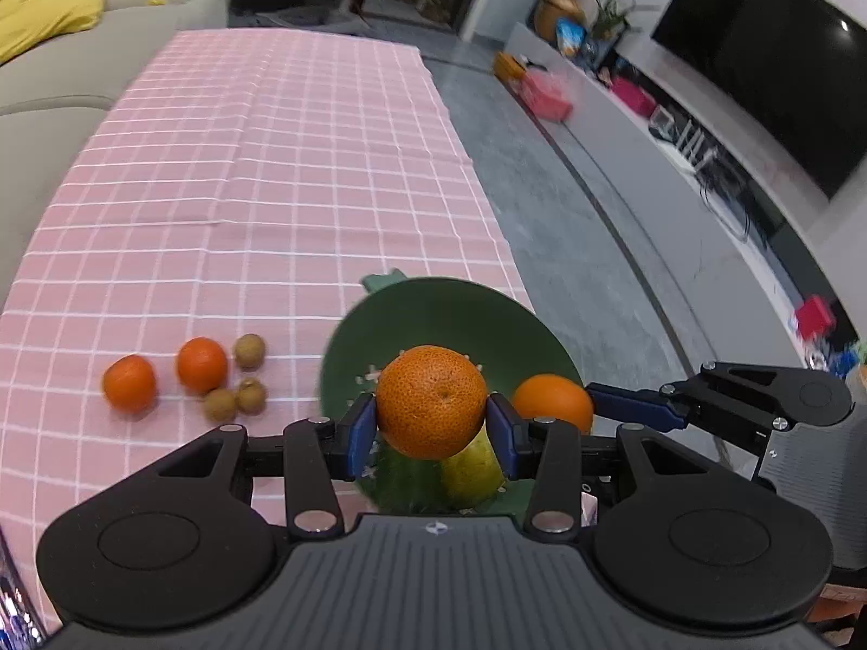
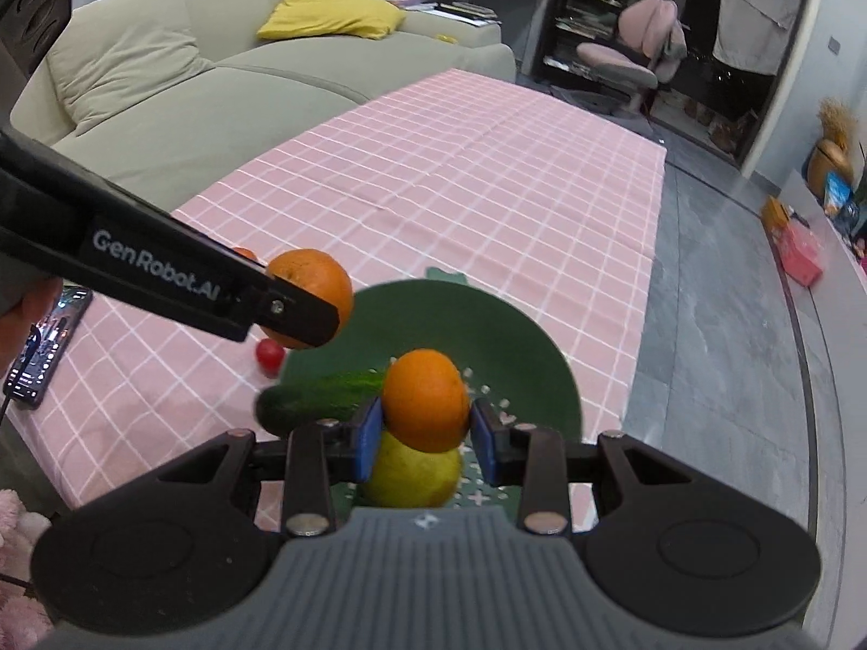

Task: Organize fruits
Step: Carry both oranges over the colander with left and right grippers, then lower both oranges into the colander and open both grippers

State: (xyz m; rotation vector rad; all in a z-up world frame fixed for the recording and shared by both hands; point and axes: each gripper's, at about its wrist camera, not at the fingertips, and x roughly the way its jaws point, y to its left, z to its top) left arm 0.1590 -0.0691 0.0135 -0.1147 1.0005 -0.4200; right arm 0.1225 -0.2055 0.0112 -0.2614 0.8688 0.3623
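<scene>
Hovering over the pink checked tablecloth (image 1: pixel 260 162) and round green bowl (image 1: pixel 433 314), we clamp a dimpled orange (image 1: pixel 431 401) between our left gripper (image 1: pixel 431 428) pads, and a smoother, smaller orange (image 2: pixel 425 398) between our right gripper (image 2: pixel 425 433) pads, above a yellow pear (image 2: pixel 412 479).

We are in a home living room. At upper left of the right wrist view sits a beige sofa (image 2: pixel 227 76) with a yellow cushion (image 2: pixel 330 13); a pink desk chair (image 2: pixel 634 54) stands at upper right. In the left wrist view, a large dark television (image 1: pixel 769 76) fills the upper right above a low cluttered media shelf (image 1: pixel 623 108), and a pink checked tablecloth (image 1: pixel 260 173) covers the table.
</scene>
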